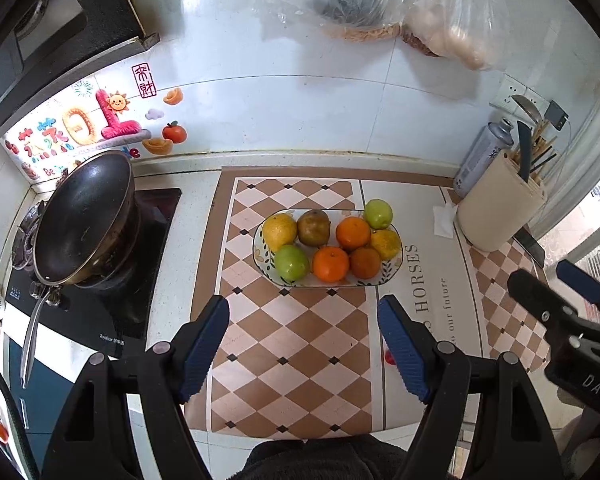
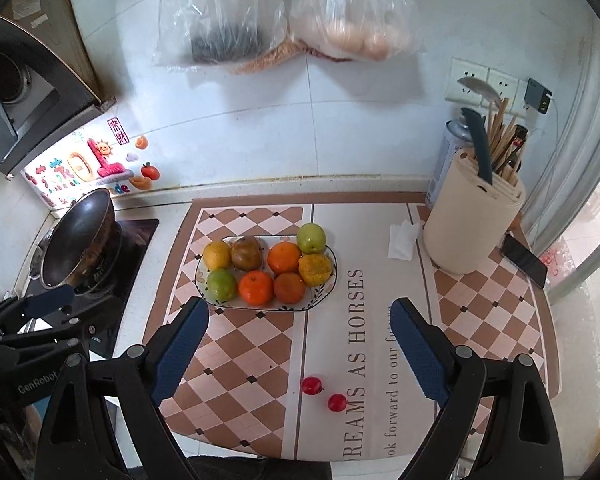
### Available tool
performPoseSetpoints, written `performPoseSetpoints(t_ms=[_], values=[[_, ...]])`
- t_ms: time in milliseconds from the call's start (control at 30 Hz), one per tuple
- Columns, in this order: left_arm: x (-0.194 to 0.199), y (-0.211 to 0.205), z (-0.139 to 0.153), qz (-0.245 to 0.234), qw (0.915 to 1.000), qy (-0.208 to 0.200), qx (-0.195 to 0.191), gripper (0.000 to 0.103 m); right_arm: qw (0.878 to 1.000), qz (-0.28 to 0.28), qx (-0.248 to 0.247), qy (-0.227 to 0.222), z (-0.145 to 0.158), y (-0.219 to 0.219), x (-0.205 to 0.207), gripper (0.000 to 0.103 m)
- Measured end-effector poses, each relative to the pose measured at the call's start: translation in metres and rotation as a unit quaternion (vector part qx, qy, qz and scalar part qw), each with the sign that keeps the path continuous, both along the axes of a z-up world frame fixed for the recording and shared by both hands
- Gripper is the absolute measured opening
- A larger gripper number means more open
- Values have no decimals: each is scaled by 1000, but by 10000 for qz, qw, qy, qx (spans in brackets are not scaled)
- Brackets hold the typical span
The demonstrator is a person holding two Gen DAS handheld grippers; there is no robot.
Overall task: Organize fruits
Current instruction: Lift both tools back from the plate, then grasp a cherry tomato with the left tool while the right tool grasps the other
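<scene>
A white kitchen counter (image 2: pixel 140 308) carries a checkered mat (image 2: pixel 240 344) with printed words. On the mat stand an oval plate (image 2: pixel 324 294) of fruit, a cream utensil holder (image 2: pixel 470 232), a folded tissue (image 2: pixel 402 240), a dark phone (image 2: pixel 524 260) and two small red fruits (image 2: pixel 312 385). Left of the mat sits a black cooktop (image 1: pixel 112 312) with a wok (image 1: pixel 84 216).

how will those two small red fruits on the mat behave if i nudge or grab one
The two small round red fruits lie loose on the flat printed mat, so a nudge would likely send them rolling. Their glossy skin looks slippery, and being so small they may squirt out of a wide tool.
</scene>
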State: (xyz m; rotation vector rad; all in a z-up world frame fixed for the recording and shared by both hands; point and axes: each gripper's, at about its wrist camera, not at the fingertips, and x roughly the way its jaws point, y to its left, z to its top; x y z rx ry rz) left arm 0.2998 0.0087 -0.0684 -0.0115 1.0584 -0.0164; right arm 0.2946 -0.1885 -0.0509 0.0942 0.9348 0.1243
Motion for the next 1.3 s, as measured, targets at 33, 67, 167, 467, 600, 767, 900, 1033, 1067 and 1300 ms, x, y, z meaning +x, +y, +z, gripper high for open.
performPoseSetpoints(t_ms=[33,67,167,467,600,767,900,1033,1067,1300], values=[[-3,0,2,-2,10000,-24,30,75,10000,-9,6,-14,2,0,-2,94],[-5,-1,4,-6,10000,-52,37,75,10000,-10,10,-24,4,0,-5,94],[-11,-1,8,6,9999,-124,46,75,10000,-16,3,-44,7,0,-10,94],[-16,5,12,129,9996,-229,30,75,10000,45,71,-48,9,4,-13,95],[-17,5,11,168,9996,-239,64,75,9999,56,131,17,6,4,-10,95],[-16,4,10,206,9992,-280,180,98,9998,44,188,10,5,1,-8,98],[-13,5,8,288,9989,-278,228,98,9996,-16,283,32,1,-5,-4,99],[-4,3,-1,332,9988,-207,310,98,9982,-118,521,258,-19,-21,4,99],[-1,2,-5,316,9988,-177,333,98,9975,-151,580,360,-28,-26,7,99],[25,-28,-66,-69,9962,380,786,99,9852,-541,572,1519,-141,-65,10,99]])
